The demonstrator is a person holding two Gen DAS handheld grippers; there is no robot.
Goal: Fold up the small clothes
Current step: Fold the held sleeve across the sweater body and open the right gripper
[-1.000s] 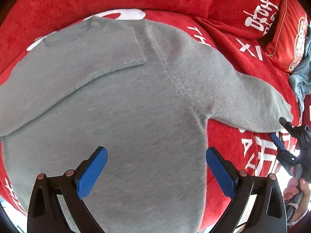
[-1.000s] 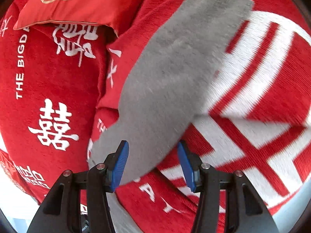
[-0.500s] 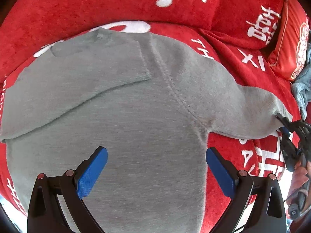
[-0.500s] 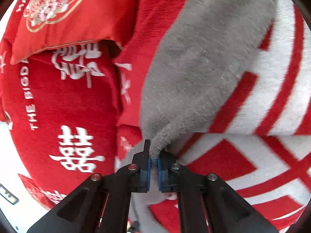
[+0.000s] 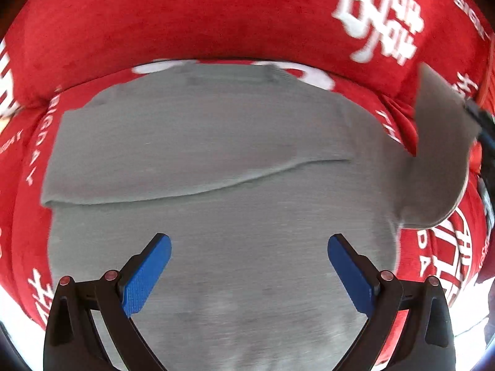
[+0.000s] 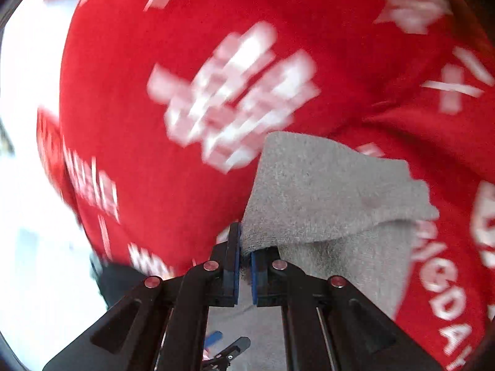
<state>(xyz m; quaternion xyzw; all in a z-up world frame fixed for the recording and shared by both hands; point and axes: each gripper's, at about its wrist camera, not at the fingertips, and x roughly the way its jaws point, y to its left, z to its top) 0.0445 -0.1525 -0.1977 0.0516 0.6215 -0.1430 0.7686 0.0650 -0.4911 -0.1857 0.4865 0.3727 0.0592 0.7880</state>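
Note:
A grey sweater (image 5: 216, 216) lies flat on a red sofa cover, its left sleeve folded across the chest. My left gripper (image 5: 247, 266) hovers open above the lower body of the sweater with nothing between its blue pads. The right sleeve (image 5: 442, 160) is lifted off the cover at the right of the left wrist view, held up at its cuff. In the right wrist view my right gripper (image 6: 244, 266) is shut on the cuff of that sleeve (image 6: 324, 198), which drapes to the right of the fingers.
The red sofa cover (image 5: 216, 21) with white characters and lettering runs under and behind the sweater, its backrest rising at the top. The same red cover (image 6: 154, 123) fills the blurred right wrist view. A bright floor area (image 6: 27, 123) shows at the left.
My right gripper closed on the right sleeve's cuff, then lifted it and swung it up toward the sweater body. The left gripper stayed open and shifted its view leftward over the sweater.

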